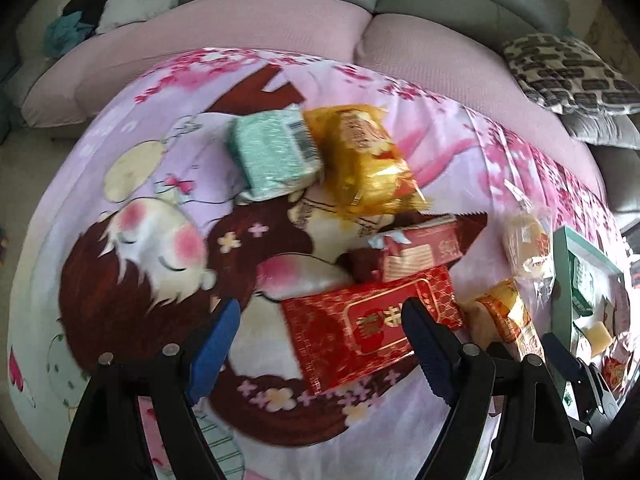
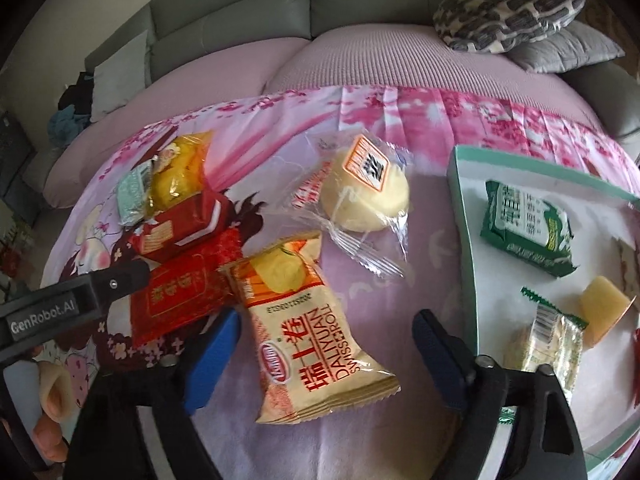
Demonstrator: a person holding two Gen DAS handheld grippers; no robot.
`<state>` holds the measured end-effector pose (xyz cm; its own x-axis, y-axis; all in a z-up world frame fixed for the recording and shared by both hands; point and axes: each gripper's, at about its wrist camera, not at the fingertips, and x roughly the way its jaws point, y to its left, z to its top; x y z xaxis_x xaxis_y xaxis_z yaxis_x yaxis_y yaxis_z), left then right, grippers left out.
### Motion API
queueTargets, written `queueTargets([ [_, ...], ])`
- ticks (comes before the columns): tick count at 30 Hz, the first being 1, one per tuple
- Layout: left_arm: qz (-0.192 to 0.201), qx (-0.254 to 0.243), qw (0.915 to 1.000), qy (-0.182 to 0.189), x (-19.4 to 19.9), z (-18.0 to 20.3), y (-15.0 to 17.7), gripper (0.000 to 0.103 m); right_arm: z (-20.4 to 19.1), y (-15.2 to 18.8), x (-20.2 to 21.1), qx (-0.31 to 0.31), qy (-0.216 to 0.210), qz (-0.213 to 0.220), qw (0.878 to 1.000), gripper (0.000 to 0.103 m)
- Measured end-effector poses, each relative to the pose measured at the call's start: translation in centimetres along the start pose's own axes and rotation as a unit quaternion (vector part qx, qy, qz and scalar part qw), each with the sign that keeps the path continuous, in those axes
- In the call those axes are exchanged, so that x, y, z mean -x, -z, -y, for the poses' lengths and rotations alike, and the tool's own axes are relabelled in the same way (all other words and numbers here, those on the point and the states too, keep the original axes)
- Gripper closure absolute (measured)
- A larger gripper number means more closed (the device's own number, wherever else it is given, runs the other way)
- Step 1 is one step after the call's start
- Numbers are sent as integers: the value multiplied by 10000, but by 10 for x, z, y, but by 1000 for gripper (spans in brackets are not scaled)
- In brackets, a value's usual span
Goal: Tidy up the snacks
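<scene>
Snacks are lying scattered over a pink cartoon-print cloth (image 1: pixel 120 240) that is covering a table in front of a grey sofa (image 2: pixel 248 8). The left gripper (image 1: pixel 320 324) is hovering with its jaws released over a red gold-patterned packet (image 1: pixel 360 320); the blue pads are standing on either side of the packet without pressing it. Beyond it, a smaller red packet (image 1: pixel 416 248), a gold foil packet (image 1: pixel 368 160) and a pale green packet (image 1: pixel 272 152) are lying close together, partly overlapping. The right gripper (image 2: pixel 324 344) is also standing open, its jaws straddling a cream swiss roll packet (image 2: pixel 312 332) that is lying flat on the cloth; whether the pads are touching it cannot be told. A round pastry in clear wrap (image 2: pixel 360 192) is resting just beyond. To the right, a green-rimmed tray (image 2: pixel 460 184) is holding a dark green packet (image 2: pixel 528 228), a yellow cube-shaped sweet (image 2: pixel 604 308) and a small clear-wrapped biscuit (image 2: pixel 548 344).
</scene>
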<state>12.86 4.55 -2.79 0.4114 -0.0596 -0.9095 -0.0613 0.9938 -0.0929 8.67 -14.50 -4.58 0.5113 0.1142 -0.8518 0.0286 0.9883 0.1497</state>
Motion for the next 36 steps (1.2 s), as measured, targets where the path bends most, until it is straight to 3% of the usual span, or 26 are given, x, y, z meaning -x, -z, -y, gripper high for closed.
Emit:
queueTargets([
  [4,120,-148,9998,33,-4,9,-4,20,-2,1,-4,54,-55,-27,10000,22],
  [8,106,40,9996,276,-10,8,-10,20,-2,2,-3,16,-39,-33,10000,29],
  [16,204,-8,9989,421,-14,8,-14,20,2,3,-1,-65,222,-186,9996,52],
  [36,-817,-575,9925,710,-33,34,4,20,11,16,13,-265,301,-494,9980,54],
])
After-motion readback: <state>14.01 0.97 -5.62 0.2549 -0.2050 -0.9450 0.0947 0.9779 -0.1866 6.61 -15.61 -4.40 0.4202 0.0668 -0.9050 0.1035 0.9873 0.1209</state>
